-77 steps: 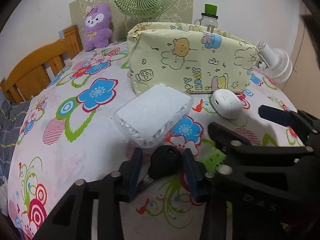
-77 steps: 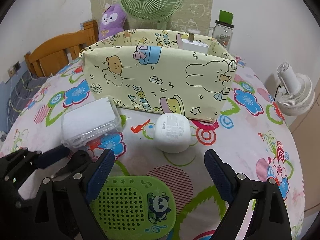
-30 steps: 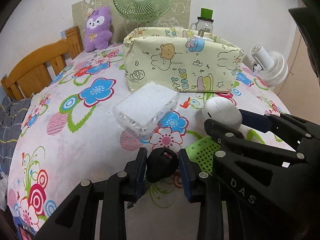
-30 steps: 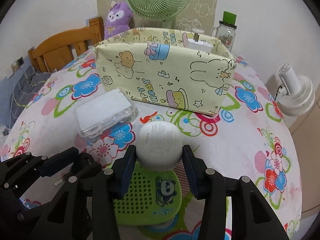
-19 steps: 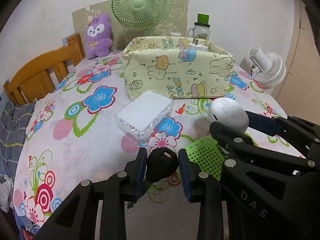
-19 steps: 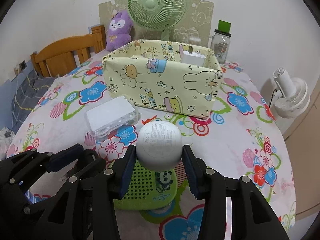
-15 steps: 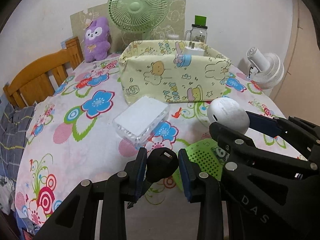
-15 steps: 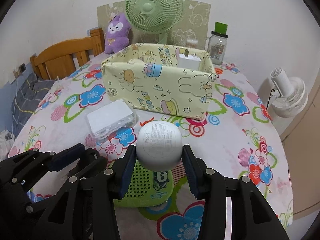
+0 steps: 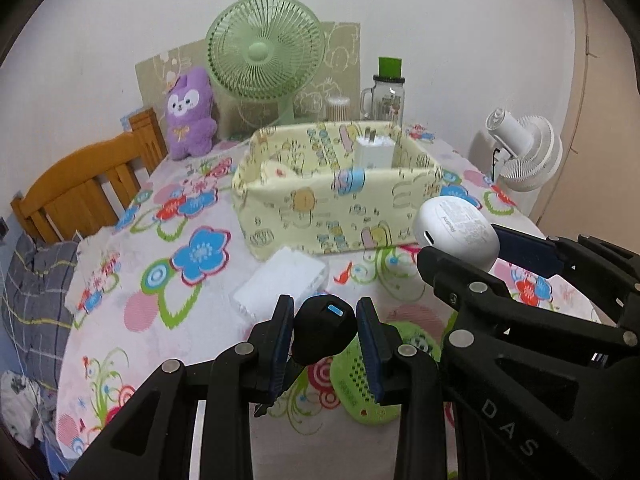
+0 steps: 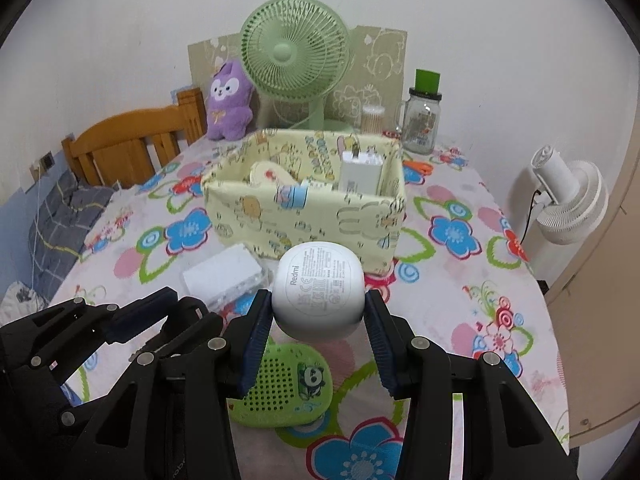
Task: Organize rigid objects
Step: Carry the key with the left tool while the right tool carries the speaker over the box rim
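Note:
My left gripper (image 9: 325,334) is shut on a small black key fob (image 9: 323,330) with a blue mark, held above the flowered tablecloth. My right gripper (image 10: 318,316) is shut on a white rounded earbud case (image 10: 319,294), which also shows in the left wrist view as the white earbud case (image 9: 456,230). Both hang in front of the yellow cartoon-print fabric basket (image 9: 320,220), seen in the right wrist view as the basket (image 10: 304,216), which holds a white charger (image 10: 360,176) and a pale round item. A clear plastic box (image 10: 224,274) and a green panda case (image 10: 282,390) lie on the cloth below.
Behind the basket stand a green fan (image 10: 296,52), a purple plush (image 10: 230,100), a glass jar with a green lid (image 10: 422,120) and a cotton-swab pot. A white fan (image 10: 568,200) stands off the table's right edge, a wooden chair (image 10: 132,140) at the left.
Both grippers have risen with their objects, so the table and basket look farther below and the basket's inside now shows. The grips are unchanged.

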The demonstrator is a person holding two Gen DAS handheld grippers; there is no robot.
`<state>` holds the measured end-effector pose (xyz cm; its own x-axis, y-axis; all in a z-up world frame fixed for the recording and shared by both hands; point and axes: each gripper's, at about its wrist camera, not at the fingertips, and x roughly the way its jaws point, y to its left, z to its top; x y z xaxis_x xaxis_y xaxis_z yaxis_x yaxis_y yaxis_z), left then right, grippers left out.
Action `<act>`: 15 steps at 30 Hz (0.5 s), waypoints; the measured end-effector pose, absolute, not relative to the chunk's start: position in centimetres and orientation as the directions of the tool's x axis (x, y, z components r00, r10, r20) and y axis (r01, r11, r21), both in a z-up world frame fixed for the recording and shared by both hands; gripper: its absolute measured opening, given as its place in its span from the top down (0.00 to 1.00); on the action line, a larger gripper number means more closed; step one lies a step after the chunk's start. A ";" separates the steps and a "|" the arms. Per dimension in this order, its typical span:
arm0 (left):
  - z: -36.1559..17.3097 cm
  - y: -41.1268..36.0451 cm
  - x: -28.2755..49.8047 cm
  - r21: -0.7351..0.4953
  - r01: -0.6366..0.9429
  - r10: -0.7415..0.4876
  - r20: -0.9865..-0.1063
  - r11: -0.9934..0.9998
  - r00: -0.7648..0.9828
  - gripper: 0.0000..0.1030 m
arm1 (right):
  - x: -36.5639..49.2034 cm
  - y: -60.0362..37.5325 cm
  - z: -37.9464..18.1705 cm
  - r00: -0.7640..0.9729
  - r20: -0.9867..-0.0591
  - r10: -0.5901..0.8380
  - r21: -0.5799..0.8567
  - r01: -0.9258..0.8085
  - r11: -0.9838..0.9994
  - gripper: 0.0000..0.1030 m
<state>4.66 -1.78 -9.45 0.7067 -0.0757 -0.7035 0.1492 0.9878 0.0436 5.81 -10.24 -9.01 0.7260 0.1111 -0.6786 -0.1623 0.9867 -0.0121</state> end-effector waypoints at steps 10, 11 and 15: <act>-7.2 -2.5 6.3 0.064 0.169 -0.082 -0.674 0.983 0.734 0.69 | 6.8 -10.8 -6.6 0.756 -0.646 0.103 -0.011 -0.145 0.989 0.52; -7.0 -2.6 6.5 0.066 0.172 -0.084 -0.672 0.983 0.736 0.69 | 7.0 -10.8 -6.4 0.759 -0.643 0.103 -0.011 -0.143 0.990 0.52; -6.4 -2.9 7.5 0.067 0.181 -0.091 -0.668 0.981 0.739 0.69 | 7.6 -11.1 -5.7 0.765 -0.636 0.098 -0.011 -0.136 0.991 0.52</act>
